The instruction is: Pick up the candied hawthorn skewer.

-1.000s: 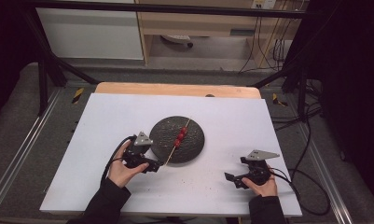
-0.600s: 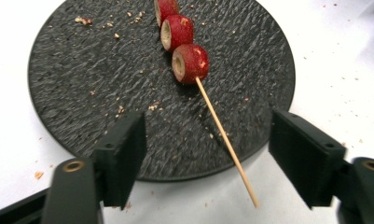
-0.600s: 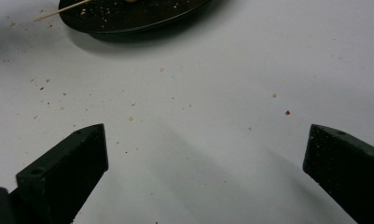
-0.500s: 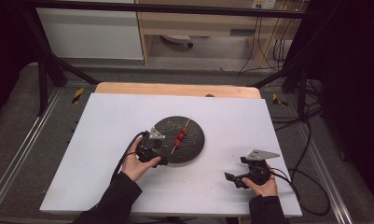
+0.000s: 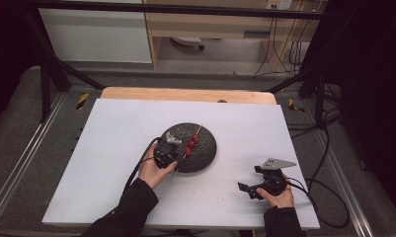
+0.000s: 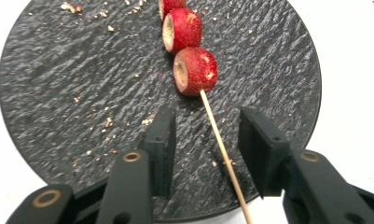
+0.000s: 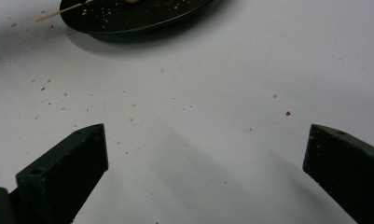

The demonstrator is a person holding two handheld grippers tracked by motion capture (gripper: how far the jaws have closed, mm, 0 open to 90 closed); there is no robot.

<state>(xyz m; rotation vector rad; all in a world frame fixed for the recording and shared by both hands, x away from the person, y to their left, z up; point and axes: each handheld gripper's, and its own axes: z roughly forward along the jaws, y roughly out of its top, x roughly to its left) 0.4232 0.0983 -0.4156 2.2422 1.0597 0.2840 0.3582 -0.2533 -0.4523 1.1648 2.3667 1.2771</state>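
The left gripper (image 6: 205,140) is held low over the near edge of the black plate (image 6: 58,93); its jaws, just closing, straddle the skewer (image 6: 222,151) without touching. The right gripper (image 7: 205,158) rests wide apart on the table (image 7: 198,93).

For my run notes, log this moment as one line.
left gripper: closing around thin wooden skewer, not gripped | red fruit pieces on round black slate plate | right gripper: open, idle

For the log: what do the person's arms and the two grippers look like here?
Both forearms wear dark sleeves. Each hand holds a black gripper: the left gripper and right gripper each carry a grey three-cornered plate on top and trail a black cable. Close up, the jaws are matte black blocks on arms with brass-coloured pivot rings.
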